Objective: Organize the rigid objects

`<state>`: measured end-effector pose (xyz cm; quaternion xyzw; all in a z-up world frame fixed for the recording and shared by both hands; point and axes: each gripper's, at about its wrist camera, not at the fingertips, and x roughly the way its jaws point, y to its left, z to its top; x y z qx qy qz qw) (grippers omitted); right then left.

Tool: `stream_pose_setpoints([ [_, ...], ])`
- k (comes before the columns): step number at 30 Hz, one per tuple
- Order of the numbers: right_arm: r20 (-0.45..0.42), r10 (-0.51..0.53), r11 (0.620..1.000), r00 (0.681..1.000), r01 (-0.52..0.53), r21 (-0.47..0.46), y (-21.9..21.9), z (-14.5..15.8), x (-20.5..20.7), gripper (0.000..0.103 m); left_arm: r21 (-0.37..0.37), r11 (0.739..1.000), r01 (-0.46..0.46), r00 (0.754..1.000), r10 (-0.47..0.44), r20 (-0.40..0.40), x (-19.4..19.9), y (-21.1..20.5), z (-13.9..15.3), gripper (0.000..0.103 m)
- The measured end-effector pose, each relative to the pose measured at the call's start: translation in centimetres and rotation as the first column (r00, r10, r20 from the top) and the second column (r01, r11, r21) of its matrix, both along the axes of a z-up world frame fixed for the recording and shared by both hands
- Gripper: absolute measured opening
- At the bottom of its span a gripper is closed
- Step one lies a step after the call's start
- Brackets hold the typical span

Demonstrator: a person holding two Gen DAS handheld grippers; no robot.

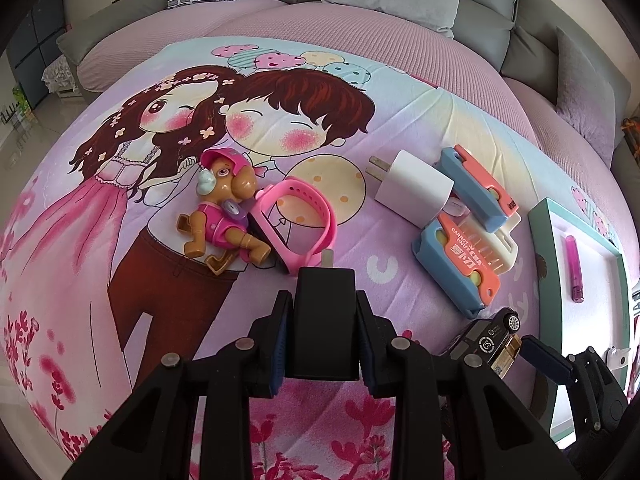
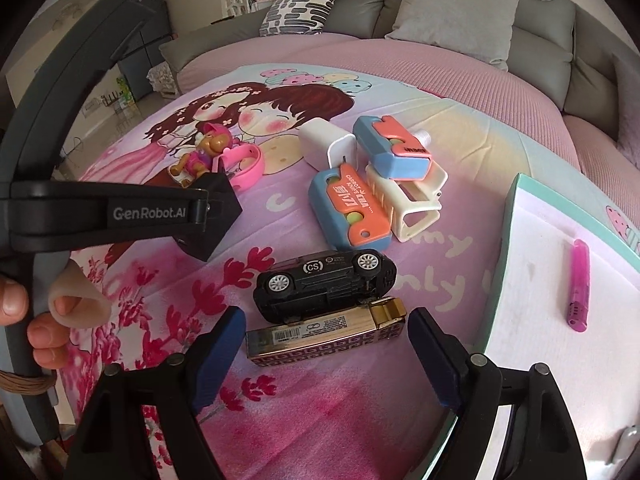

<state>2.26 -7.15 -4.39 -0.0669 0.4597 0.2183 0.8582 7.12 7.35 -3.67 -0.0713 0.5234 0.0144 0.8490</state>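
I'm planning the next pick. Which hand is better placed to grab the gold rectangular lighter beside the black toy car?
Right. The right gripper is open, its jaws flanking the gold rectangular lighter. The left gripper is shut on a black plug adapter.

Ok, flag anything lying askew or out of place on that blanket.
The black toy car lies tipped on its side, wheels facing sideways, against the gold lighter. The two blue-and-orange toy knives and the cream clip are heaped crookedly on each other. Only the pink lighter is in the box.
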Motion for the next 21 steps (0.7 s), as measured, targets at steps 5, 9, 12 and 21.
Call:
stream_pose_setpoints([
  [5, 0.016, 0.05, 0.998, 0.999, -0.05, -0.028, 0.3, -0.3, -0.4, 0.086, -0.003, 1.0, -0.005, 1.0, 0.005, 0.001, -0.4, 0.4, 0.0, 0.031],
  [9, 0.02, 0.07, 0.997, 0.997, -0.069, -0.04, 0.6, -0.5, -0.4, 0.086, 0.0, 1.0, -0.012, 1.0, 0.012, 0.001, -0.6, 0.7, 0.0, 0.031],
  [12, 0.026, 0.086, 0.994, 0.996, -0.085, -0.062, 0.9, -0.8, -0.5, 0.087, 0.003, 1.0, -0.015, 1.0, 0.015, -0.002, -0.8, 0.9, 0.0, 0.031],
  [21, 0.038, 0.07, 0.995, 0.997, -0.067, -0.069, 1.1, -1.1, -0.2, 0.087, 0.013, 1.0, -0.012, 1.0, 0.012, -0.008, -1.1, 0.8, 0.1, 0.031],
])
